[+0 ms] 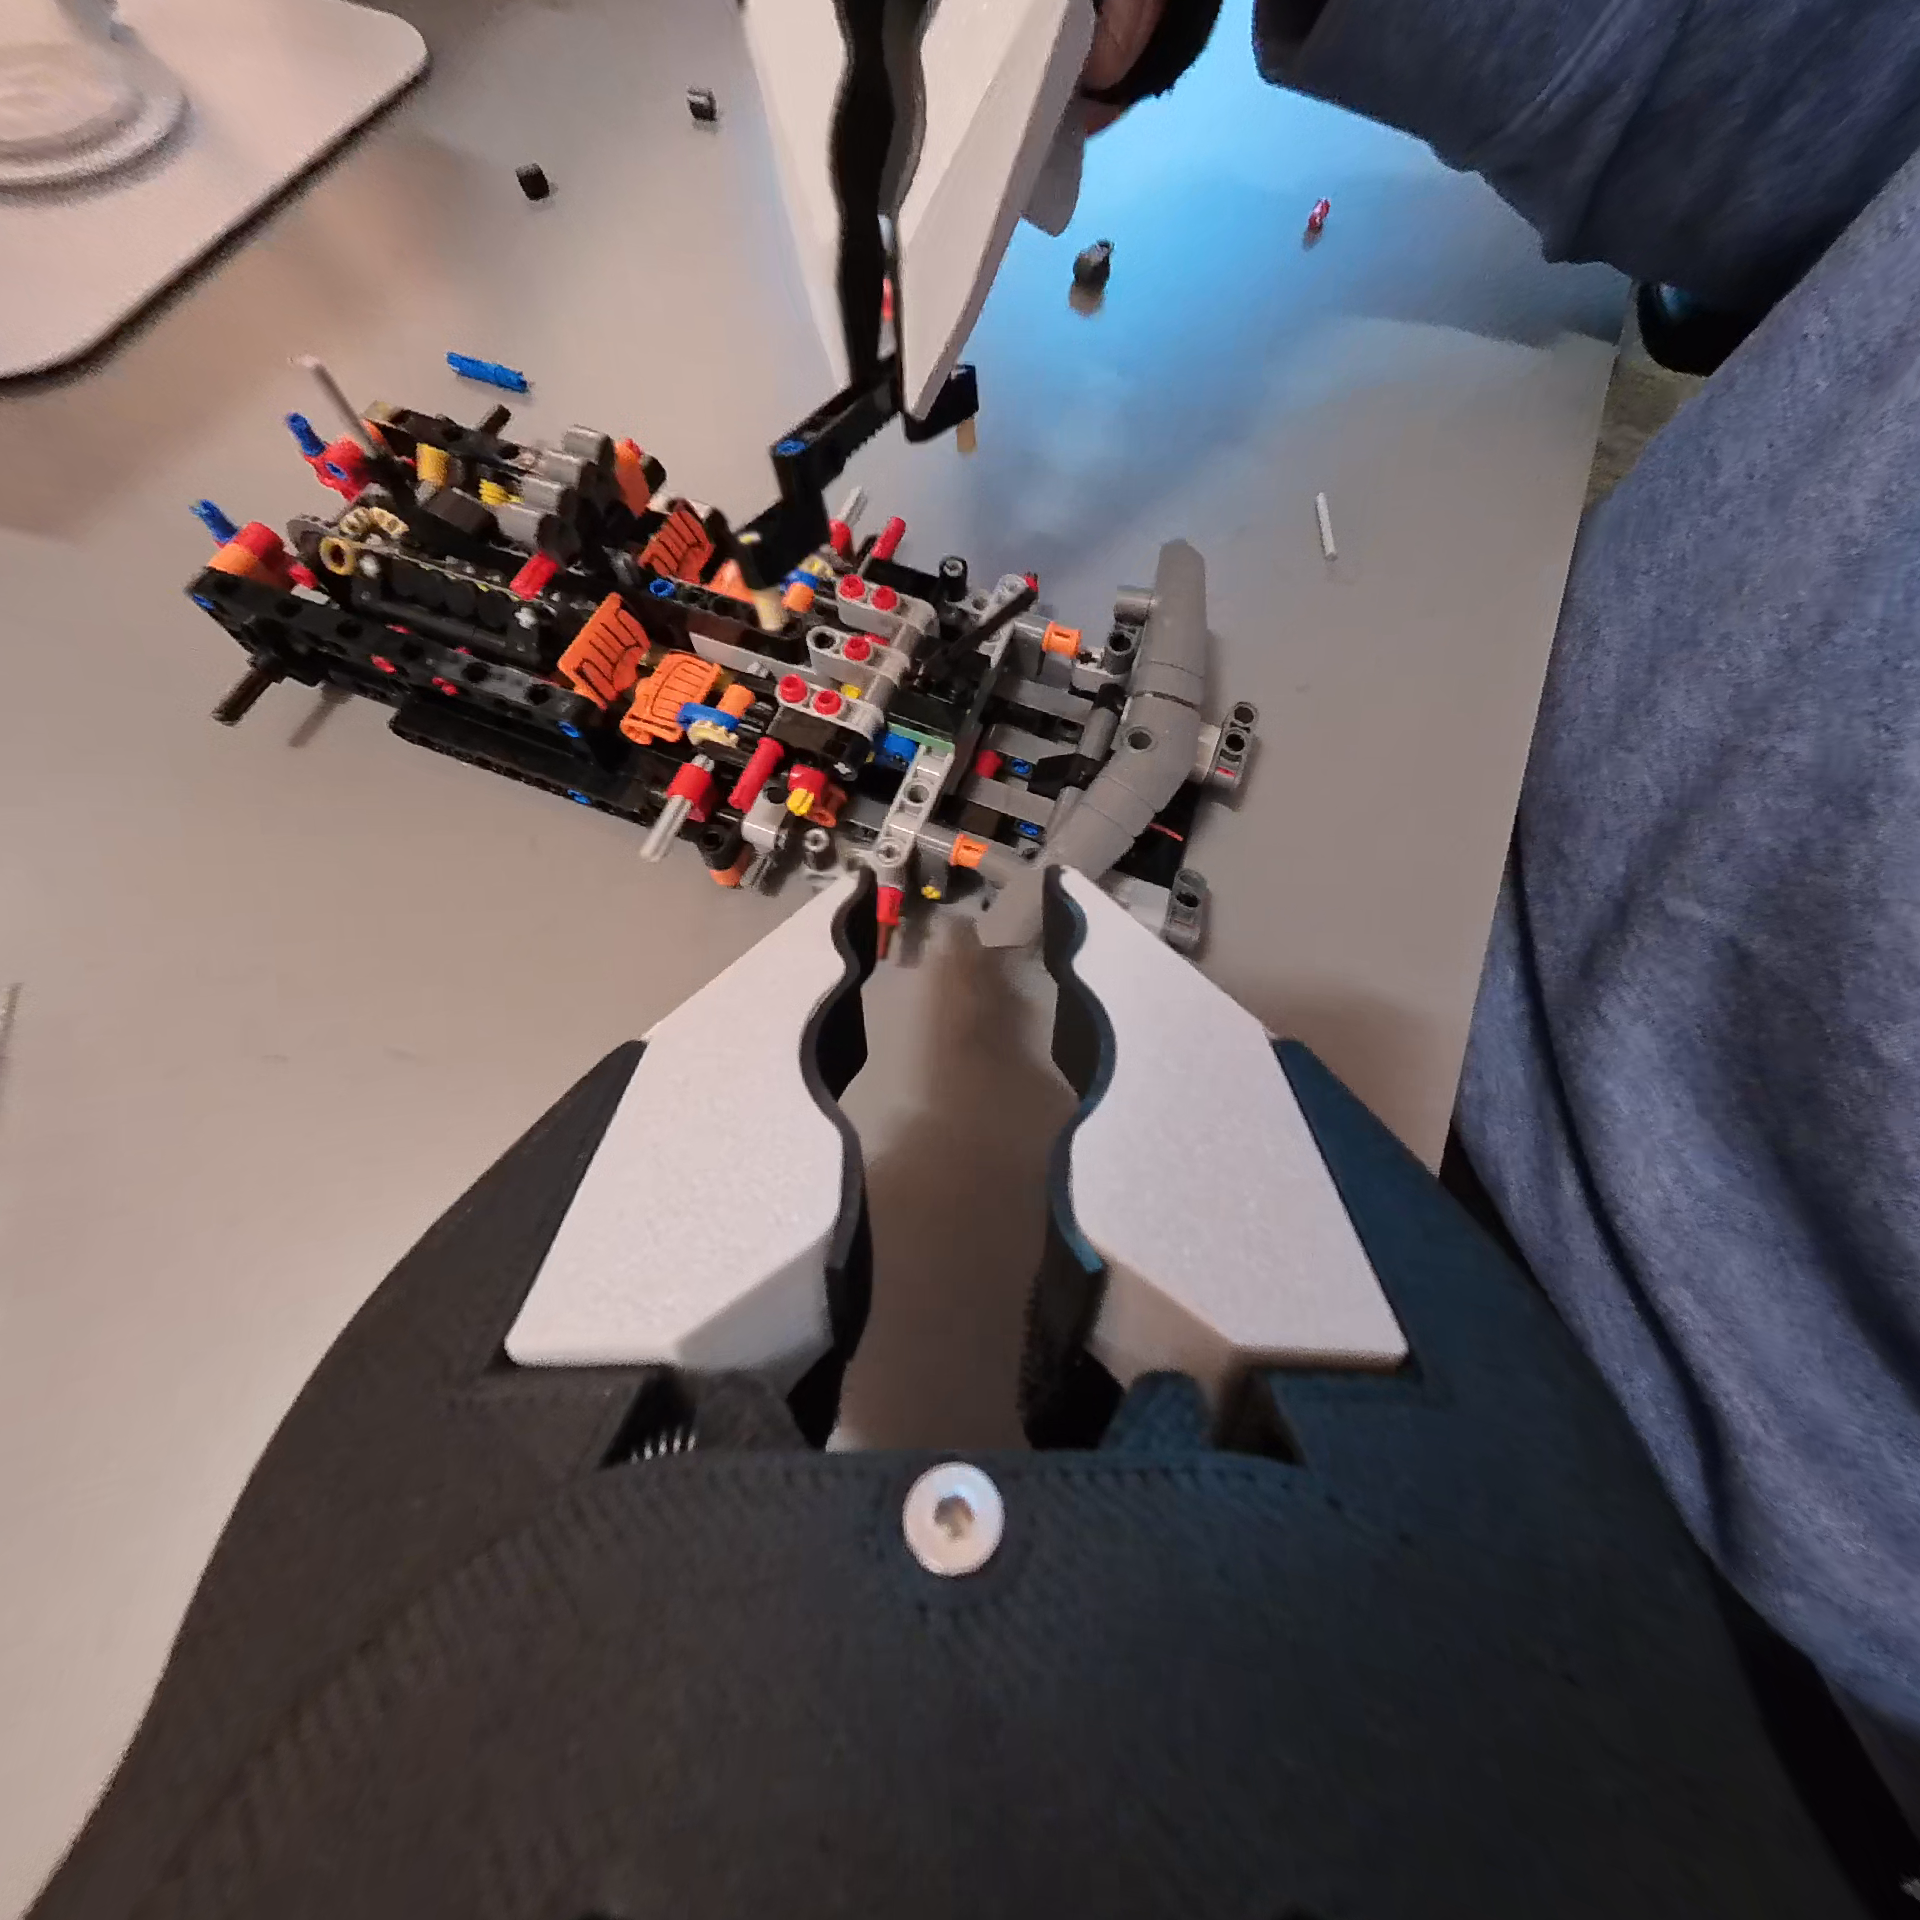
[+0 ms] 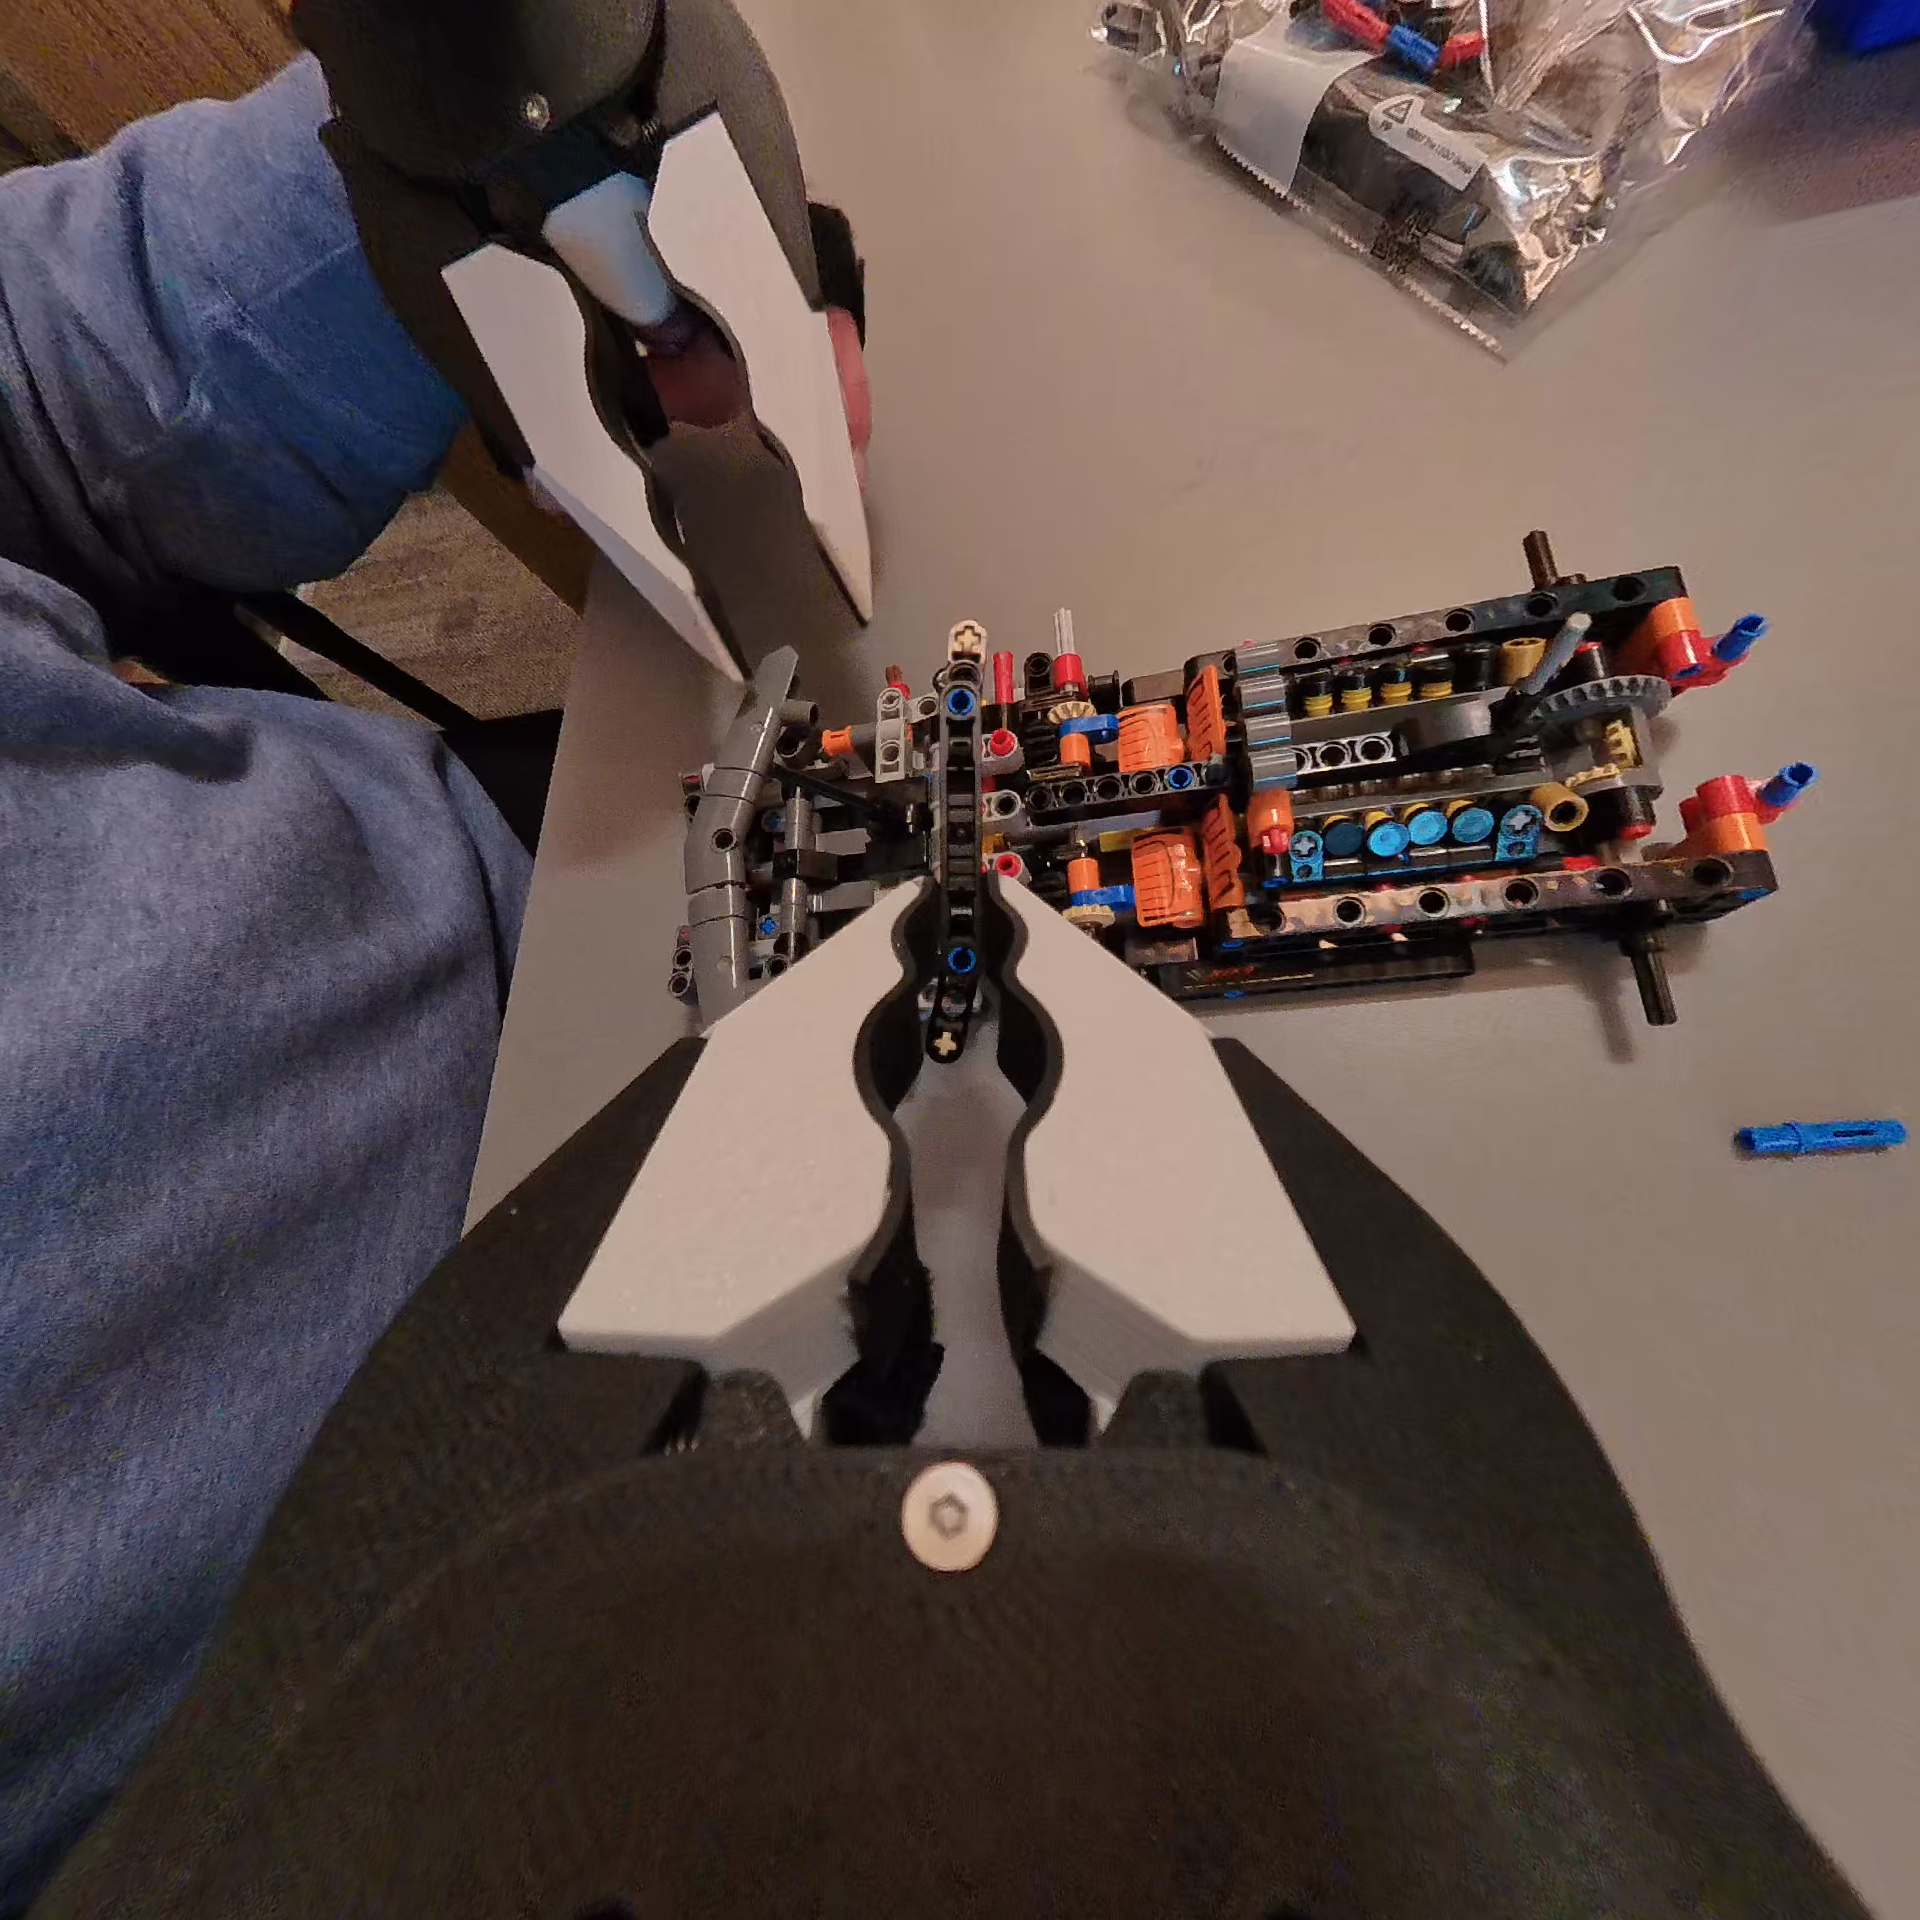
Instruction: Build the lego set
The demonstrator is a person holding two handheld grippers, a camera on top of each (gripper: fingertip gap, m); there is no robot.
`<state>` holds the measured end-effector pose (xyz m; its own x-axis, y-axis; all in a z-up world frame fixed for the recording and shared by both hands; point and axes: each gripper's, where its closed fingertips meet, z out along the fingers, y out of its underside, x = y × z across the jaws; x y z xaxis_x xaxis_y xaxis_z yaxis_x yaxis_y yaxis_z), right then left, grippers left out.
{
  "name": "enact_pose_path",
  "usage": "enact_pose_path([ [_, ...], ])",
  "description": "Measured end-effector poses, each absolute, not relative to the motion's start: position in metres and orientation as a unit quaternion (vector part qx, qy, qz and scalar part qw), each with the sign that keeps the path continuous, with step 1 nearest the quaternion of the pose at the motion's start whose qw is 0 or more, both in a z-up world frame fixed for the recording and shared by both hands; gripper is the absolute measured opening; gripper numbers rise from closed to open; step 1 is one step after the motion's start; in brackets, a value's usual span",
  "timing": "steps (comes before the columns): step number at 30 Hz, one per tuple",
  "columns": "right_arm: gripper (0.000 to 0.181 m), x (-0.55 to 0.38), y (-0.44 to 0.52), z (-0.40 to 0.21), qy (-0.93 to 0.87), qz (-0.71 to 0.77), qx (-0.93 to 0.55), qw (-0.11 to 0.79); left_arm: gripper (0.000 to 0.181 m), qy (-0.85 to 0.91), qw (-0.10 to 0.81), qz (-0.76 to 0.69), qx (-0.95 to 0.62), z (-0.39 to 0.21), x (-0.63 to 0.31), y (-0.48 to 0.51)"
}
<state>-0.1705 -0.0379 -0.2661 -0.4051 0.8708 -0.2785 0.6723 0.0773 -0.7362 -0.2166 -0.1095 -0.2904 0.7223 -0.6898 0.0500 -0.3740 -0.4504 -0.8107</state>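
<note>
Right gripper [image 2: 958,904]: fingers pressed onto a long black stepped plastic lego beam [image 2: 958,821] with blue pins in its holes and tan axle ends. The grip sits near the beam's lower part; most of the length projects forward past the fingertips.

Partly built lego chassis [image 2: 1299,821], black frame with orange, red, blue and grey parts, lies on the pale grey tabletop [image 2: 1403,1299]. Its long axis runs left to right in the right wrist view, curved grey bumper end toward the person's blue sleeve [image 2: 208,935].

Key relation: the beam's long axis crosses the chassis roughly at right angles, just behind the grey front section. In the left wrist view the beam [image 1: 821,457] slopes down from the right gripper [image 1: 914,384], its lower end at or close over the middle of the chassis [image 1: 675,644]. Whether it is seated, cannot tell.

Left gripper [image 1: 951,894]: fingers spread, nothing between them, tips just beside the near front corner of the chassis by the grey bumper. Contact unclear.

Judgement: right gripper does the placing; left is the nearer one to brace the front end. Pin-to-hole alignment across the frame is likely what decides the press.

Loose blue pin [image 2: 1818,1136] lies well apart on the table; clear bag of parts [image 2: 1455,135] at the far edge.
</note>
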Motion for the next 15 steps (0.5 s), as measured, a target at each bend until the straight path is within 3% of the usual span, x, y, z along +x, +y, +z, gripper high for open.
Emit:
enact_pose_path([
  [15, 0.005, -0.17, -0.033, -0.26, -0.704, 0.443, -0.544, 0.109, 0.023, 0.353, 0.387, -0.212, -0.825, -0.314, -0.235, -0.103],
])
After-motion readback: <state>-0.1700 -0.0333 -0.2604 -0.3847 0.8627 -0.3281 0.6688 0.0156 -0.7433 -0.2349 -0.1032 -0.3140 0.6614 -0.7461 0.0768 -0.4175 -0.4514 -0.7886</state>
